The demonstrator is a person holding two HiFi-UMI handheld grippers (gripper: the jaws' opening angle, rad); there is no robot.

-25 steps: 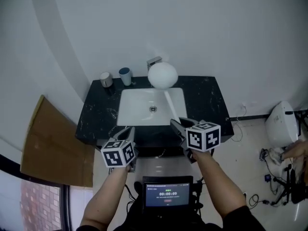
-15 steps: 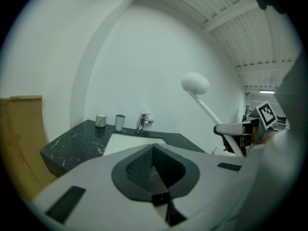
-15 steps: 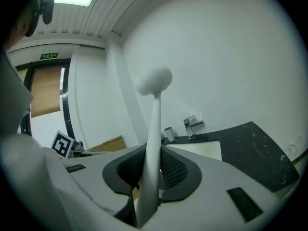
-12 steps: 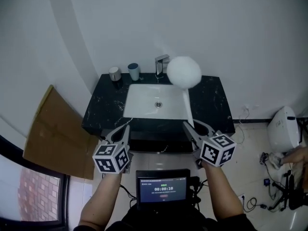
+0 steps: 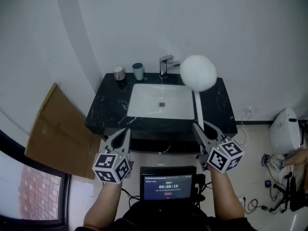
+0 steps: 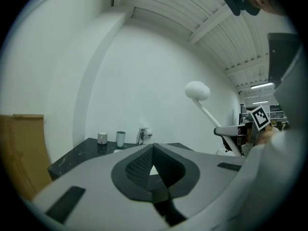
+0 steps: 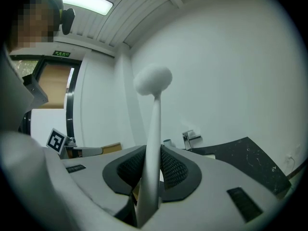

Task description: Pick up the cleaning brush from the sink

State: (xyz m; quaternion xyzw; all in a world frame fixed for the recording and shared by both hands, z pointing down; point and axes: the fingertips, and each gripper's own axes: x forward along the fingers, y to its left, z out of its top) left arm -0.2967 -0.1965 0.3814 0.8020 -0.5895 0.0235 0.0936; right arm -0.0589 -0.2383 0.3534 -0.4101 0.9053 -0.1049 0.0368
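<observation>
The right gripper has its jaws pinched on the slim white handle of the cleaning brush, near the handle's lower end. The ribbed pads press it from both sides. From there the handle rises steeply to a round white head. In the head view the right gripper sits in front of the table's front edge, and the cleaning brush is already out of the sink. It is held in the air, with its head showing over the back right part of the table.

The left gripper has its jaws pressed together on nothing. In the head view the left gripper hangs off the front left of the table.

The brush looks light, with a stiff handle and a soft, puffy head. The handle is the place to hold it, not the head. It seems smooth and may slip if wet, and held this low the head could sway.

By count there is one brush, one sink and one tap at the back edge. Two cups stand at the back left corner – one grey cup and one blue cup.
</observation>
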